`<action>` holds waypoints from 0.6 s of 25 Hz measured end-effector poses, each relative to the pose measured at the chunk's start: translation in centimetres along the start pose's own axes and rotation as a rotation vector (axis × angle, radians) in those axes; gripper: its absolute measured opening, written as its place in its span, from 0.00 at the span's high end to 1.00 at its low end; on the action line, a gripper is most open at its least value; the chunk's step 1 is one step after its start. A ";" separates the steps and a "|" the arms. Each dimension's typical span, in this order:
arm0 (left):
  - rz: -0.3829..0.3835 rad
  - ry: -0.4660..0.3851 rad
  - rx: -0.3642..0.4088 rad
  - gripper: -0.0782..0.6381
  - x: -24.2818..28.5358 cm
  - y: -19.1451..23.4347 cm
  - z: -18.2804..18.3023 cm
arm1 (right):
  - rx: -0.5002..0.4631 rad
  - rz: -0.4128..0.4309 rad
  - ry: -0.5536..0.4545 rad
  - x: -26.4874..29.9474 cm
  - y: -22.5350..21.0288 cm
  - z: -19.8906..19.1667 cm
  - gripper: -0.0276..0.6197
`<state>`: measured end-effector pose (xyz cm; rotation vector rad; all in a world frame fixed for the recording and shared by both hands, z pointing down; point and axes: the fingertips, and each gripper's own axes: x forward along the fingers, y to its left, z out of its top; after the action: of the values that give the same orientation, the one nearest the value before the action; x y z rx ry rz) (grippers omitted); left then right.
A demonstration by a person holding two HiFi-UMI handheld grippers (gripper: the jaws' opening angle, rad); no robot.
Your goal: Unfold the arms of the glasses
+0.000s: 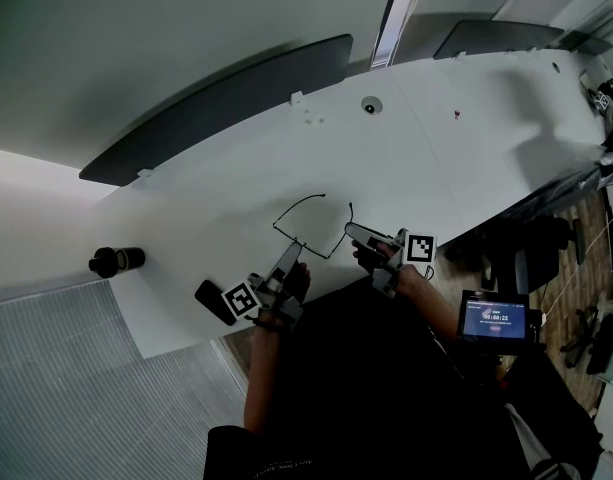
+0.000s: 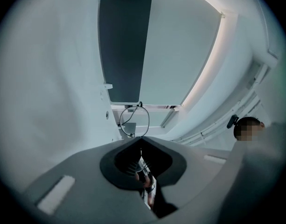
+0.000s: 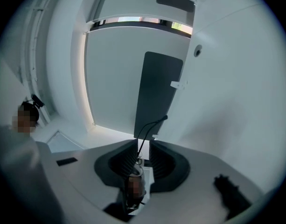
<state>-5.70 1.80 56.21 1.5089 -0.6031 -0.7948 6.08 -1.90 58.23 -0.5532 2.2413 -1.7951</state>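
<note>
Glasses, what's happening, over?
Left hand-held gripper shut on glasses. Right hand-held gripper open, arm between jaws. Nothing blocking.

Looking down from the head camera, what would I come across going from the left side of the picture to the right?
Dark cylinder → flat black object → glasses → small lit screen, which sits off the white table.
</note>
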 end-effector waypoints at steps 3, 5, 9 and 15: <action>-0.022 -0.027 -0.003 0.88 -0.3 -0.3 0.6 | 0.045 0.009 -0.043 -0.7 -0.6 0.7 0.84; -0.024 -0.035 -0.005 0.88 -0.4 -0.3 0.8 | 0.037 -0.012 -0.053 -1.1 -1.1 1.1 0.84; -0.021 -0.044 -0.009 0.88 -0.5 -0.1 0.8 | -0.060 -0.045 -0.032 -1.6 -1.3 1.1 0.94; -0.018 -0.059 -0.019 0.88 -0.7 0.0 1.0 | -0.402 -0.096 0.101 -1.1 0.0 -1.1 0.95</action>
<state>-6.92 1.71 56.31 1.4794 -0.6254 -0.8591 6.65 -0.44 58.45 -0.6630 2.7094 -1.4412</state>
